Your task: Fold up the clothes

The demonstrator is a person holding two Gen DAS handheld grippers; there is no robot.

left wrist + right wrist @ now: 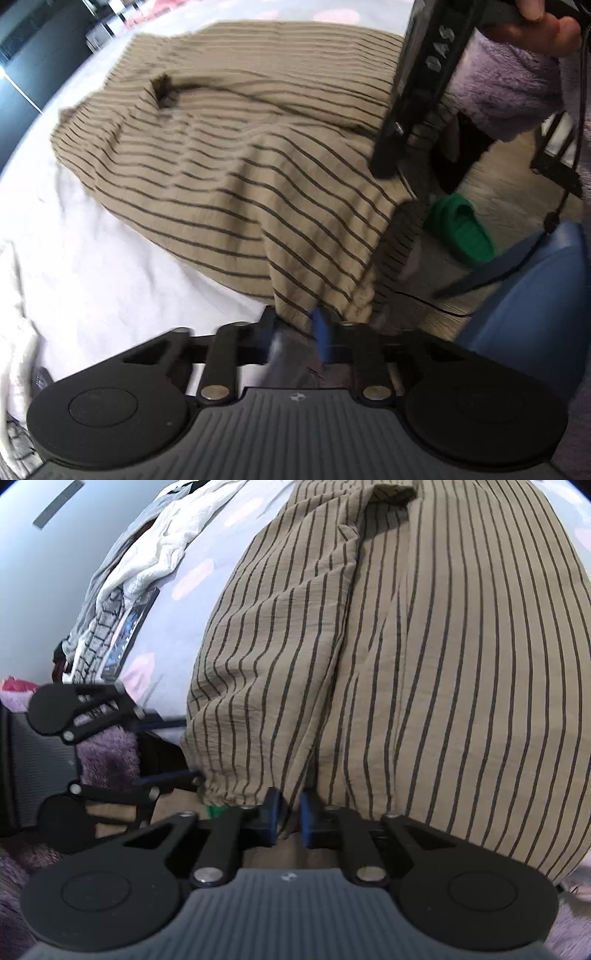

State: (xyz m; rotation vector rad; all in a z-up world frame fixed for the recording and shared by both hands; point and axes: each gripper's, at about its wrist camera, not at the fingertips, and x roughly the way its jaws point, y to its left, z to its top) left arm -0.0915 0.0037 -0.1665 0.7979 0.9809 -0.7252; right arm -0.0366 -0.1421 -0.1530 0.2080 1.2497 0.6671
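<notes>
A tan garment point(229, 155) with thin dark stripes lies on a pale sheet point(92, 258) near a green slipper point(461, 229).

Right gripper point(290, 814) pinching striped tan garment's point(424, 672) hem.

Left tool point(293, 325): fingers closed together, pinching fabric. Right tool point(290, 812): fingers nearly together, likewise pinching fabric. A hand point(546, 22) grips the right tool's handle.

The striped garment point(406, 664) runs off the right wrist view's top edge, its far hem unseen.
</notes>
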